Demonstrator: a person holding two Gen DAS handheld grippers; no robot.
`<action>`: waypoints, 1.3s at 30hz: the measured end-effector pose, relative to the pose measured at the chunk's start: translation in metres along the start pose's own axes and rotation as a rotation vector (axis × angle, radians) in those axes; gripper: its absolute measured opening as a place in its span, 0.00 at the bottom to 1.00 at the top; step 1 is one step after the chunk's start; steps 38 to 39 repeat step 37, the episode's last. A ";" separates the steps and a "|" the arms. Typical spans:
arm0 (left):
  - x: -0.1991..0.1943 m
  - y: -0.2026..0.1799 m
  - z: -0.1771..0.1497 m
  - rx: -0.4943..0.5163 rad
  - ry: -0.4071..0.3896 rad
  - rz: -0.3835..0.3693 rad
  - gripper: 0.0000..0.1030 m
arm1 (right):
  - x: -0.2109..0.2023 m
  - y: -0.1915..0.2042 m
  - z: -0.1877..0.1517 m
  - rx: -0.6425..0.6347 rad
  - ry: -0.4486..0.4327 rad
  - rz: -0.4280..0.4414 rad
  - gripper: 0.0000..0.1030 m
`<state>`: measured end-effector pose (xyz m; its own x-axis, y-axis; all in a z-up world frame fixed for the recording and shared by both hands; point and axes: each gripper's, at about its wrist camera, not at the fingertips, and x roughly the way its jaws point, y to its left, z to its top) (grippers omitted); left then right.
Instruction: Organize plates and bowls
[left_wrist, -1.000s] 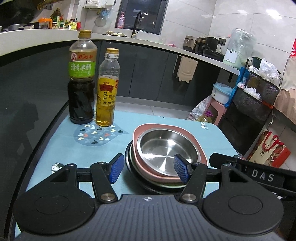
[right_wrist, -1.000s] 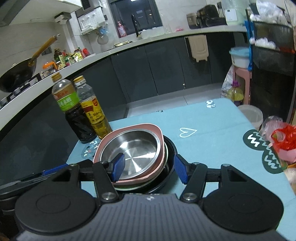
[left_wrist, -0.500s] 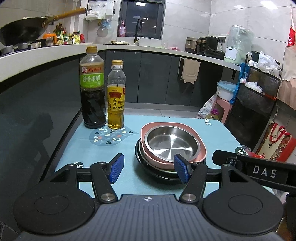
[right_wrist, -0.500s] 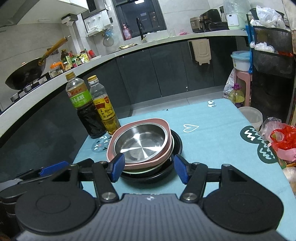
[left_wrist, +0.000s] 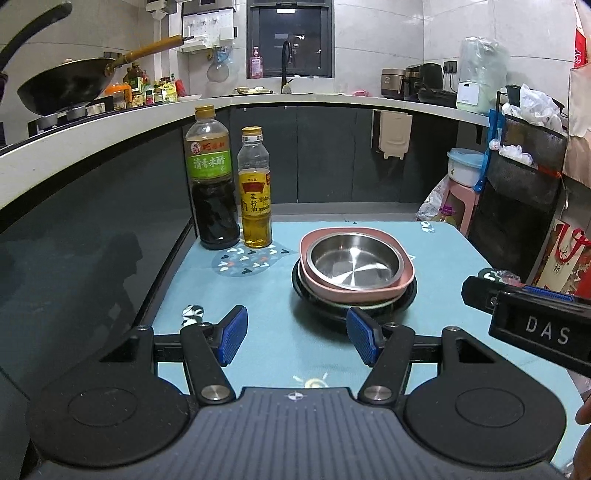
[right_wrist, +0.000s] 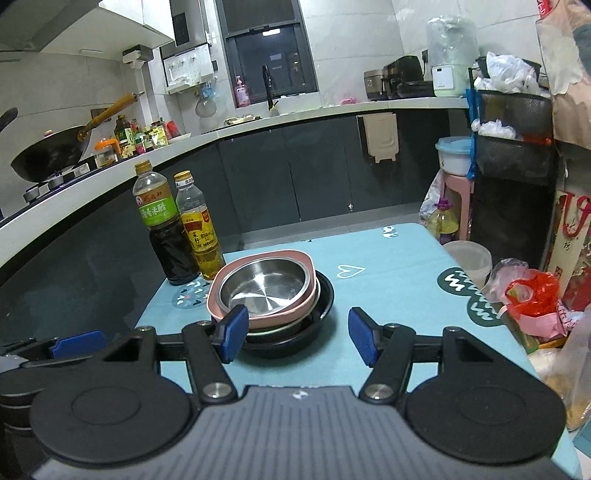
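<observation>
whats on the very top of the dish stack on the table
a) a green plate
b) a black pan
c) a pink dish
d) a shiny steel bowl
d: the steel bowl sits nested inside the pink dish, with a pale green rim and a black pan showing beneath them.

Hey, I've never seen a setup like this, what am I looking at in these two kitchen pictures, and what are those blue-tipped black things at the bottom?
They are two handheld grippers, one in each of a person's hands, each with a camera looking forward along its fingers. One picture comes from the left gripper, the other from the right gripper. Both stand open and hold nothing. On the blue table mat sits a stack: a steel bowl in a pink dish, over a black plate. Beside it stand a dark vinegar bottle and a yellow oil bottle.
</observation>
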<state>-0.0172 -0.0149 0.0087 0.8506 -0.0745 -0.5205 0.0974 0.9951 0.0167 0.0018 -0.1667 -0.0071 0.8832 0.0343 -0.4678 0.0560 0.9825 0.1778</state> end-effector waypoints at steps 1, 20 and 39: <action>-0.003 0.000 -0.001 0.000 0.002 0.003 0.55 | -0.002 0.000 -0.001 0.000 0.000 -0.001 0.57; -0.043 -0.005 -0.023 0.006 -0.008 0.012 0.55 | -0.042 0.014 -0.022 -0.039 -0.037 -0.038 0.57; -0.058 -0.010 -0.026 0.032 -0.032 0.007 0.55 | -0.054 0.016 -0.027 -0.039 -0.056 -0.059 0.57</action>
